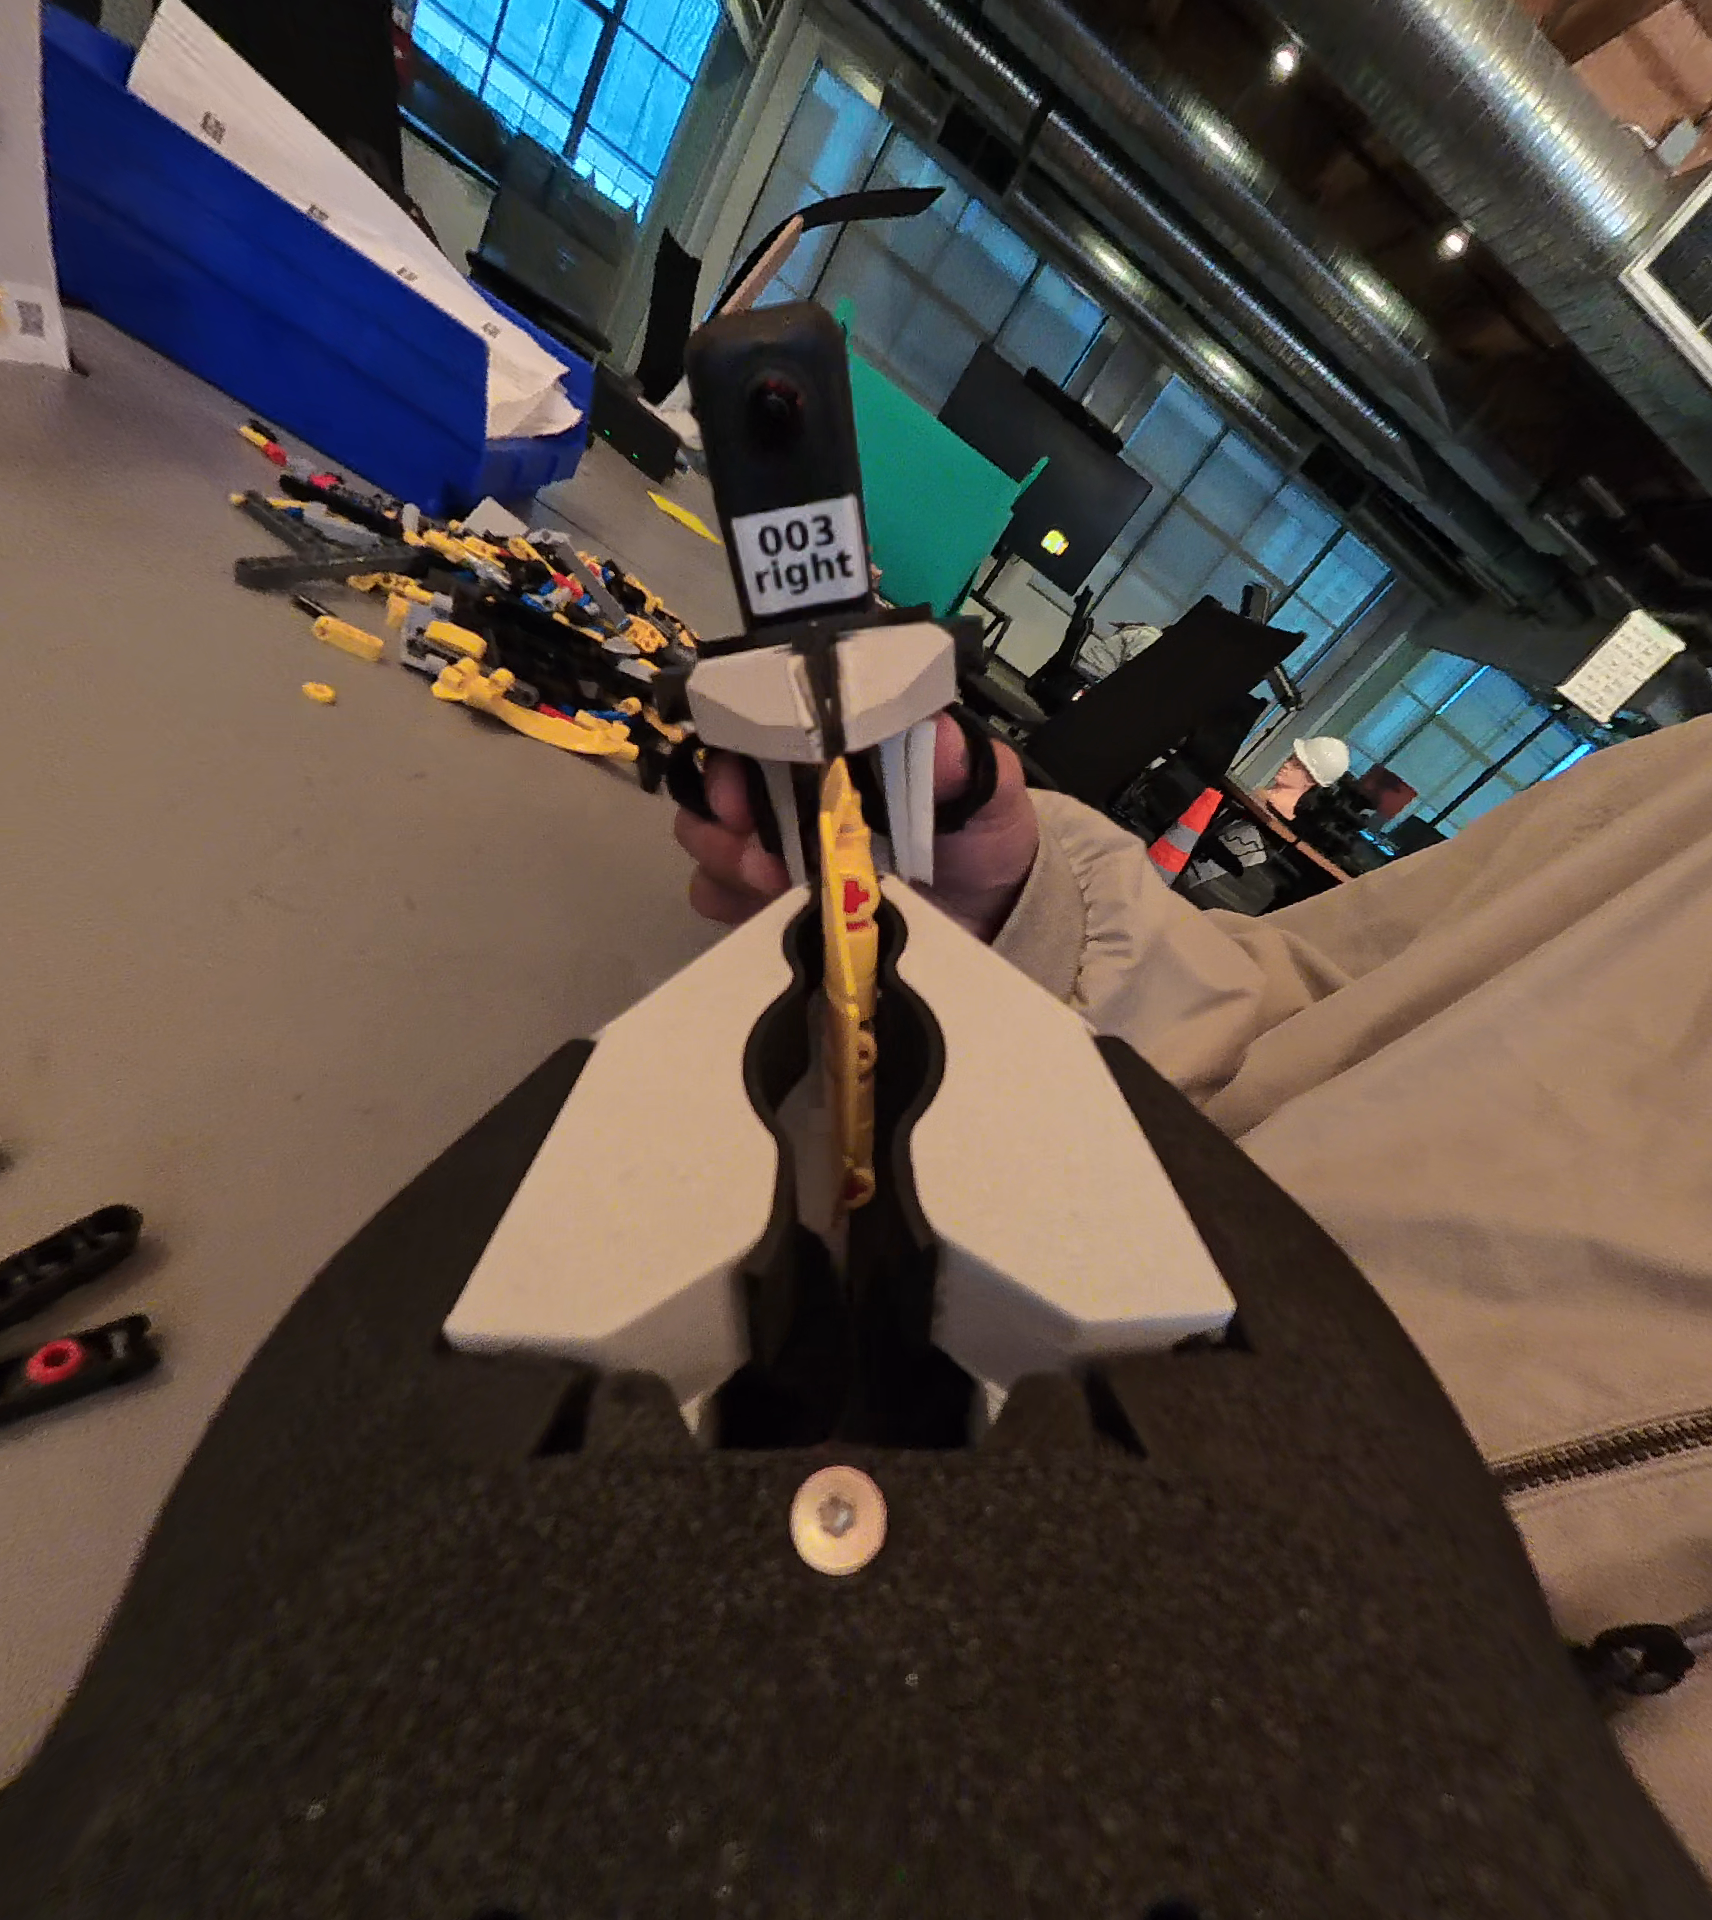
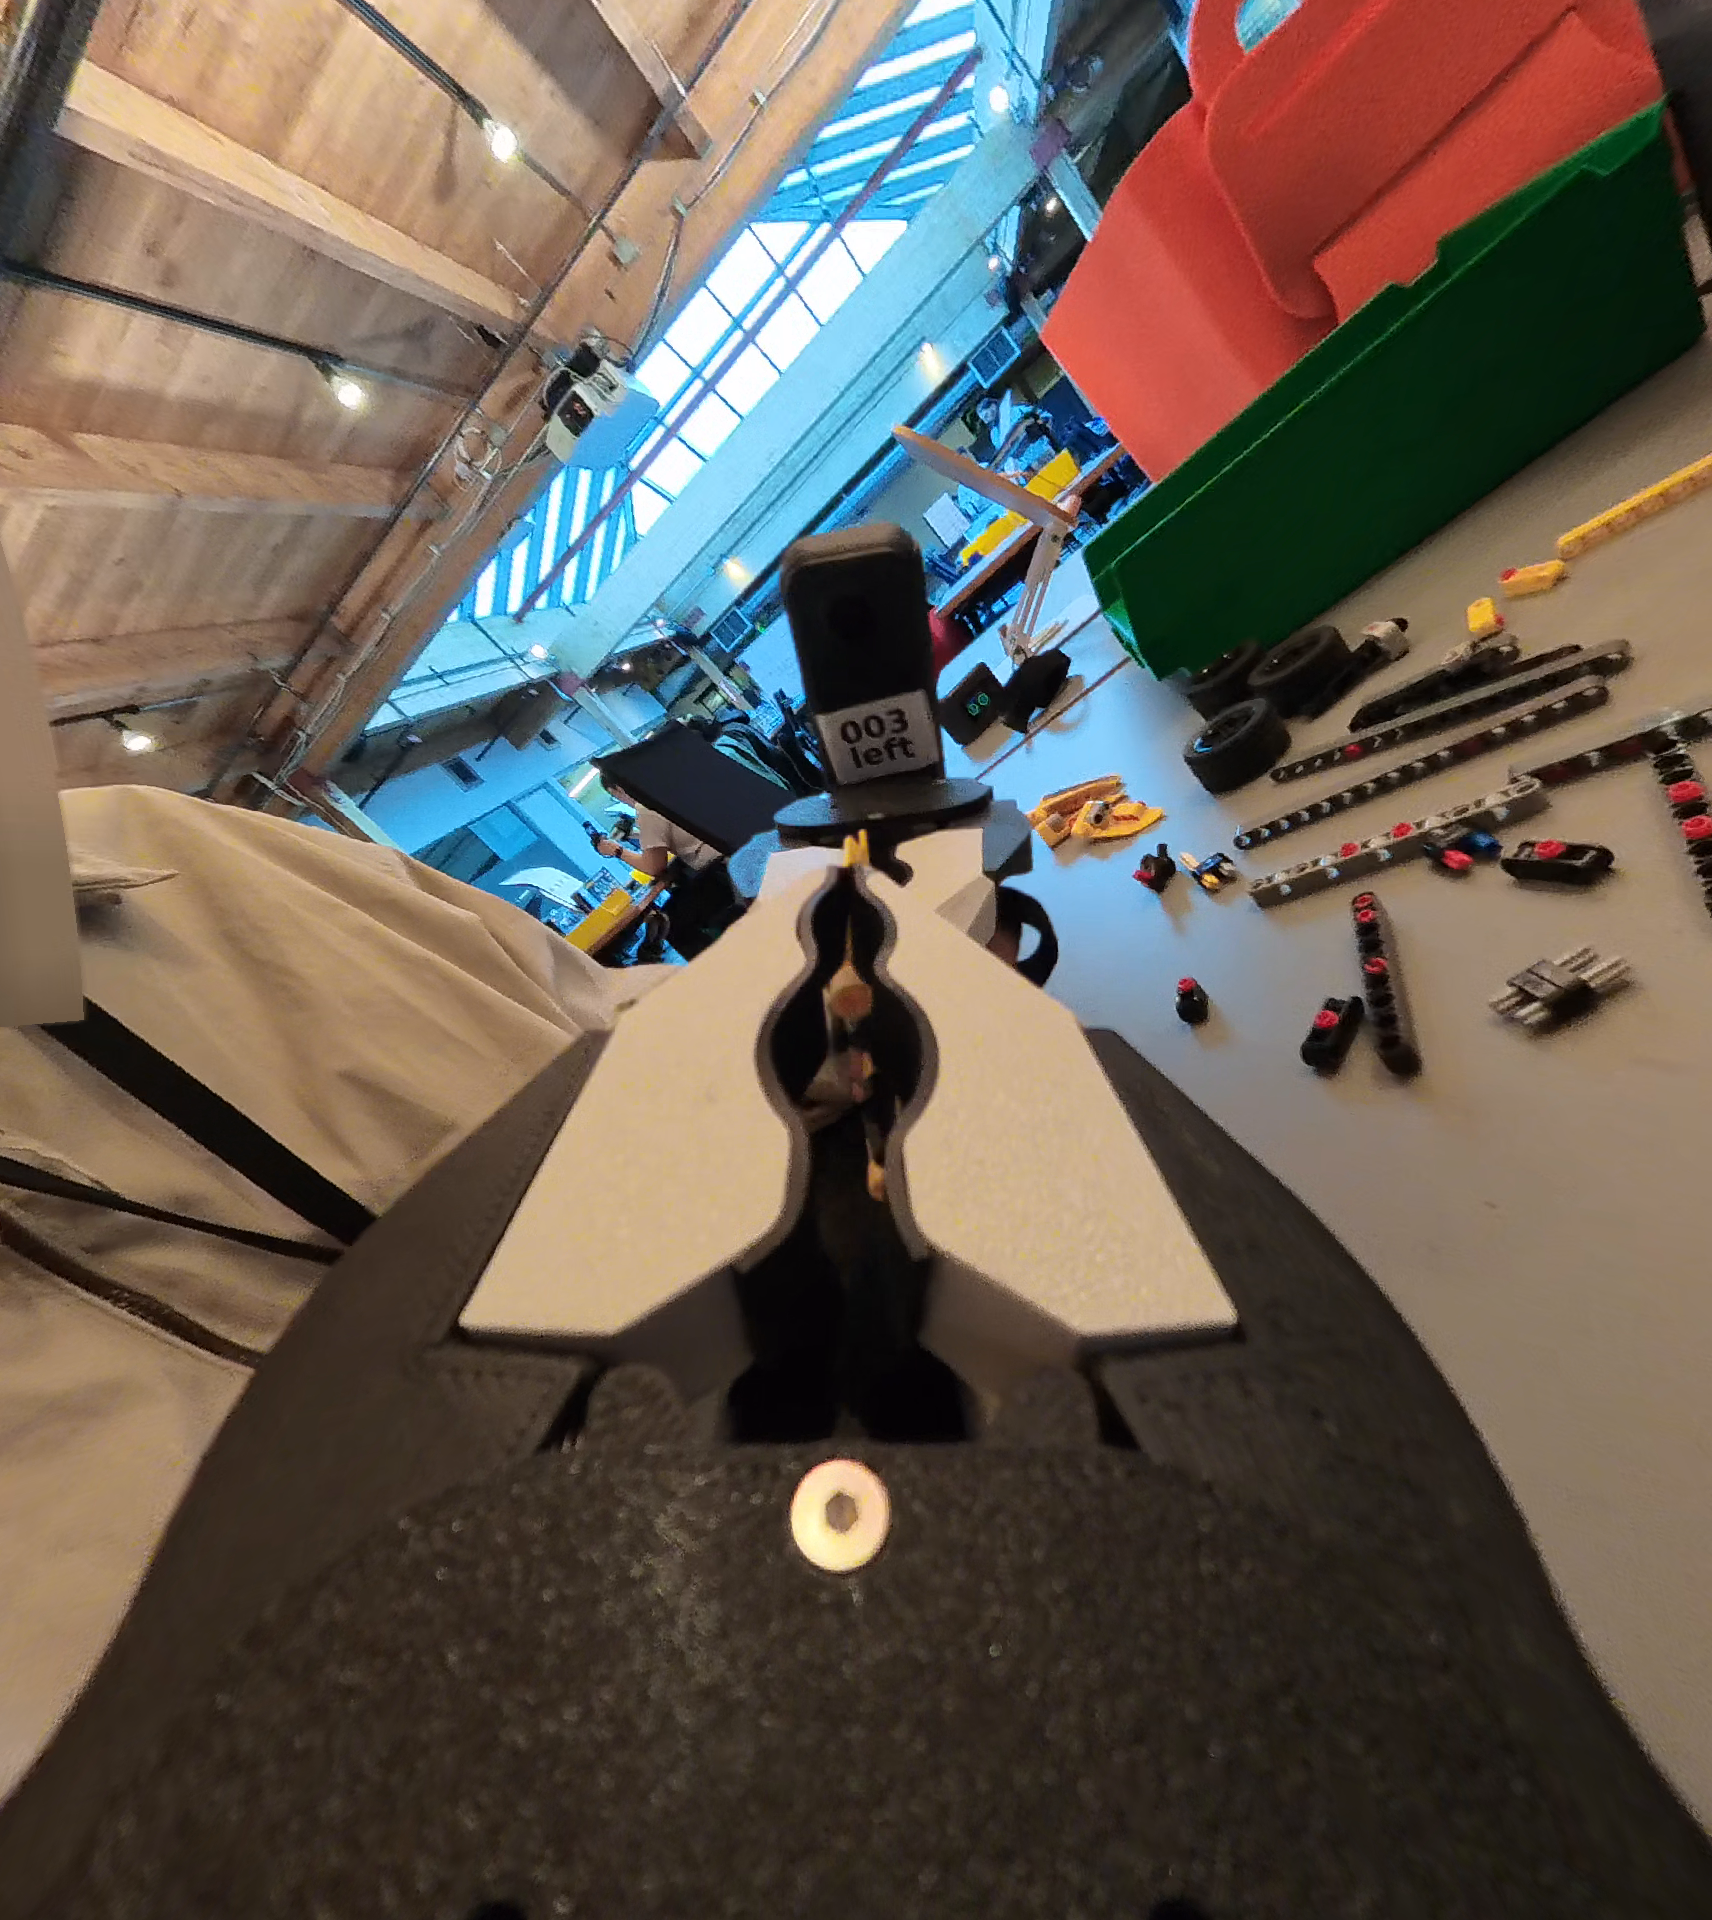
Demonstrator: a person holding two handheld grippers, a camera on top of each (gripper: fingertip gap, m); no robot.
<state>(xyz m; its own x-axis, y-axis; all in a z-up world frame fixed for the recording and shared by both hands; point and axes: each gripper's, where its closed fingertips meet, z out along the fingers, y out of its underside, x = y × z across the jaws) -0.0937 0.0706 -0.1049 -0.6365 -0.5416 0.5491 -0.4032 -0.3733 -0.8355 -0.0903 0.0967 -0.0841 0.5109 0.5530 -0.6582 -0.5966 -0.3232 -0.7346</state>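
In the left wrist view my left gripper (image 1: pixel 847 899) is shut on a thin yellow building-toy beam (image 1: pixel 849 966) with red pins, held edge-on in the air above the grey table (image 1: pixel 208 935). The right gripper (image 1: pixel 821 717) faces it, held by a hand (image 1: pixel 987 842), and its white fingers are shut at the beam's far end. In the right wrist view my right gripper (image 2: pixel 852 871) is shut, with the beam's yellow tip (image 2: pixel 857 847) sticking out between its fingertips. The left gripper's body (image 2: pixel 1003 842) is just beyond it.
A pile of yellow and black pieces (image 1: pixel 499 623) lies in front of a blue bin (image 1: pixel 260 281). Black beams (image 1: pixel 10 1288) lie at the left. Black wheels (image 2: pixel 1236 743), long beams (image 2: pixel 1454 769) and small parts lie by a green bin (image 2: pixel 1403 499). A beige sleeve (image 1: pixel 1454 1039) fills the right. The tips of both grippers are at nearly the same place.
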